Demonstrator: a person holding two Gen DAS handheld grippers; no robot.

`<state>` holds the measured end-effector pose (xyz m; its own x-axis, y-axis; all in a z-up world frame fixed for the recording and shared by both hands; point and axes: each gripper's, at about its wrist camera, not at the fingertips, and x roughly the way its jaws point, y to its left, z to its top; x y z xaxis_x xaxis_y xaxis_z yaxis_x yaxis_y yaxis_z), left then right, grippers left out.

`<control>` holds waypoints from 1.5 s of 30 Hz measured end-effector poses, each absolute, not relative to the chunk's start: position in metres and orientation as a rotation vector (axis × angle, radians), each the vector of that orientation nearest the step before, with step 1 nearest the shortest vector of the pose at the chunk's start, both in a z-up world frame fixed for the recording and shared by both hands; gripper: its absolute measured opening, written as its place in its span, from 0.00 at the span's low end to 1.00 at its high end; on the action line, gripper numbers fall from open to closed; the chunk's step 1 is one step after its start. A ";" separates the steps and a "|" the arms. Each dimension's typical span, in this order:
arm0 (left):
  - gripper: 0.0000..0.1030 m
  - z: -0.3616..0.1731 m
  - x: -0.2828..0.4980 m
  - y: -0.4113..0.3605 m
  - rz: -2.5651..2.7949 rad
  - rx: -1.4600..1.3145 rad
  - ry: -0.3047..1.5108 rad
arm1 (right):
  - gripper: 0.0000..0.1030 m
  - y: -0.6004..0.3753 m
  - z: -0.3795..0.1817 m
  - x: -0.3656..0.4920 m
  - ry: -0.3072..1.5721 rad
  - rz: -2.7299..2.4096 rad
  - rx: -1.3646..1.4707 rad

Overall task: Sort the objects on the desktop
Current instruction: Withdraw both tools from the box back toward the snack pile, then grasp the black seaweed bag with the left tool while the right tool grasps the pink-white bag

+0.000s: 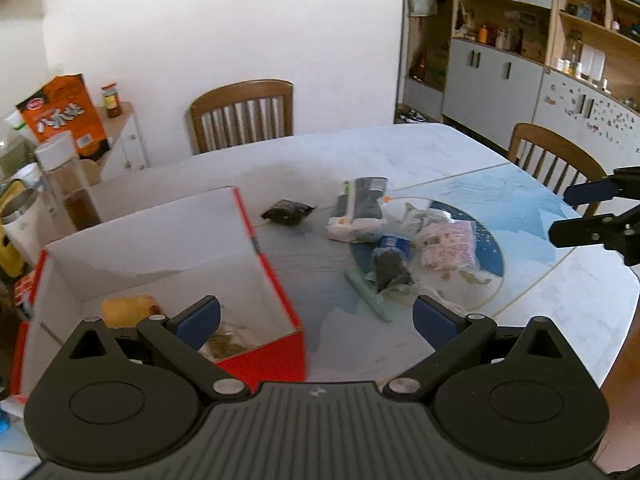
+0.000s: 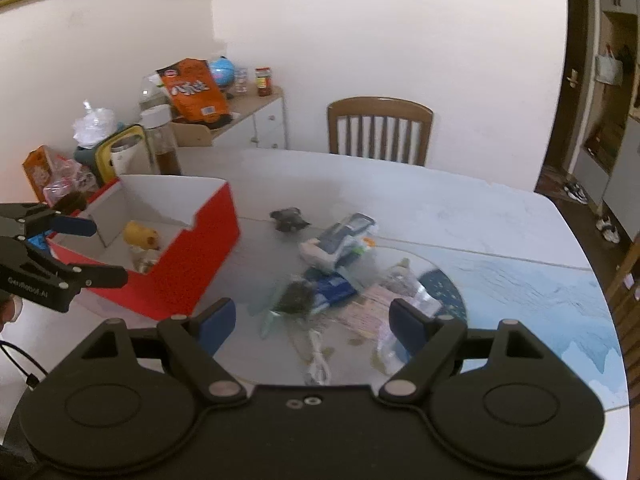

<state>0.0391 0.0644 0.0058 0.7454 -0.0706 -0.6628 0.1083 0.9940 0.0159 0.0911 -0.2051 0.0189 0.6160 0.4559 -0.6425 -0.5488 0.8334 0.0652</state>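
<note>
A red box with a white inside stands on the table's left; a yellow item and a small brownish packet lie in it. Right of it lies a heap: a dark packet, a white-and-dark pack, a blue packet under a dark lump, a clear bag of pink pieces and a green stick. My left gripper hangs open over the box's near right corner. My right gripper is open above the heap, holding nothing.
A tall bottle, a cup and an orange snack bag crowd the far left. Two wooden chairs stand at the table's far and right edges. A white cable lies near my right gripper.
</note>
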 end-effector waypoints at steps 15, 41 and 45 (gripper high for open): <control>1.00 -0.019 0.090 0.005 -0.191 0.036 0.734 | 0.82 -0.225 -0.016 0.141 0.710 0.603 -0.234; 1.00 -0.082 0.183 -0.016 -0.088 -0.049 0.856 | 0.81 -0.213 -0.082 0.217 0.718 0.816 -0.488; 1.00 -0.090 0.191 -0.018 -0.083 -0.048 0.872 | 0.81 -0.207 -0.092 0.227 0.713 0.861 -0.531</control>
<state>0.1915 -0.0184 -0.0903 0.6407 -0.0924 -0.7622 0.0535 0.9957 -0.0757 0.2266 -0.2071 -0.0916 0.4512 0.4907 -0.7454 -0.8236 0.5507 -0.1359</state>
